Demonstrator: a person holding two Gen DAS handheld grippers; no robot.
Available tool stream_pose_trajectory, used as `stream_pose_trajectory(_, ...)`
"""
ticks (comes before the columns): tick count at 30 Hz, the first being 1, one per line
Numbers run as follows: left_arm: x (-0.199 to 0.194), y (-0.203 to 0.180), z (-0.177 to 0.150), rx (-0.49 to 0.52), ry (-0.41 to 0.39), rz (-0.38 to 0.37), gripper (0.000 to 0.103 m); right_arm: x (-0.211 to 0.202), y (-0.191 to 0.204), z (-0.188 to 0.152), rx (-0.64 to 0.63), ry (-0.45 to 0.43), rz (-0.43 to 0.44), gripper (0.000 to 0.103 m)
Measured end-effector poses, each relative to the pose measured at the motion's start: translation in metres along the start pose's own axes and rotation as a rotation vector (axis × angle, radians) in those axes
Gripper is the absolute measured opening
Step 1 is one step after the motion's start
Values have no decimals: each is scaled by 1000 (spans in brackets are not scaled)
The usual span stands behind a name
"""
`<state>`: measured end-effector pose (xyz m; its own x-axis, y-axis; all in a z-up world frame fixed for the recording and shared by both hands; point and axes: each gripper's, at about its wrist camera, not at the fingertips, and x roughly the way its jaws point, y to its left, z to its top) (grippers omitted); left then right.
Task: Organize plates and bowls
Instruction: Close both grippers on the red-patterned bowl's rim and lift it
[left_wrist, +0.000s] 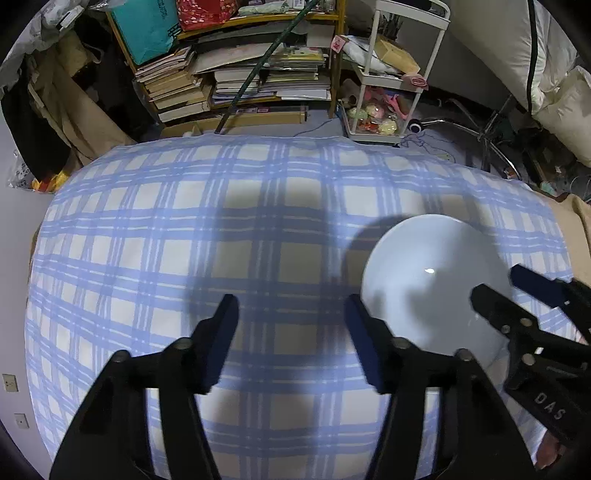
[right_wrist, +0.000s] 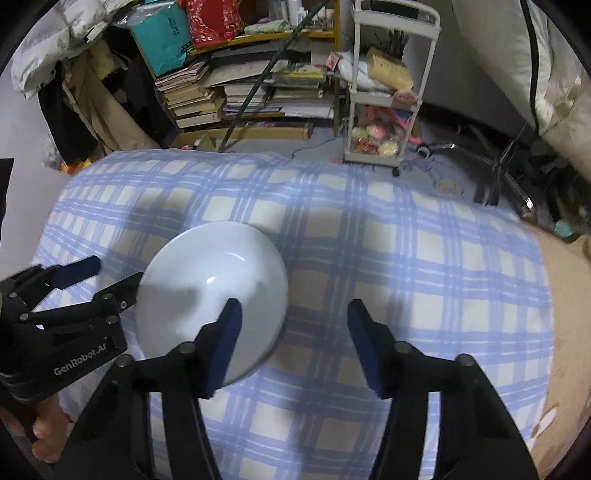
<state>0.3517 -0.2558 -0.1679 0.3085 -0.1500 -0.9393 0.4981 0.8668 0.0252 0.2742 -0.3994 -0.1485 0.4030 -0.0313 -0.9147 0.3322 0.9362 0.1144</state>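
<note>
Nearest in the left wrist view, the left gripper (left_wrist: 291, 314) stands wide apart — its blue-padded fingers (left_wrist: 225, 332) hold nothing, with only the checked blue-and-white cloth (left_wrist: 166, 221) between them. The white bowl (left_wrist: 432, 291) rests on the cloth just to the right of this gripper's right finger, which overlaps the bowl's near-left rim in the picture; whether they touch cannot be told. The right gripper (left_wrist: 495, 284) enters from the far right of the same view, its two fingers spread over the bowl's right side.

In the right wrist view, the right gripper (right_wrist: 293, 314) is likewise wide open and holds nothing. The bowl (right_wrist: 207, 288) lies to the left of its gap; the left finger crosses in front of the bowl's near-right rim, and the right finger stands well clear over bare cloth (right_wrist: 406, 258). The left gripper (right_wrist: 114, 273) shows at the left edge, open, one finger reaching the bowl's left rim and the other apart from it.

Beyond the cloth's far edge — a shelf of stacked books (right_wrist: 207, 96), and to its right a white cart (right_wrist: 384, 96) with small coloured items.
</note>
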Motion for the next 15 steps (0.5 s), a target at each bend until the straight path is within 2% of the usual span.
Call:
stream_pose_trajectory(9,-11,-6,2,-3,-42,1,50,12,-4,-4,56,51,62,39)
stream_pose_trajectory(15,-17,-7,4,1,-52,-30,51,17,-12,-7,92,66,91,32)
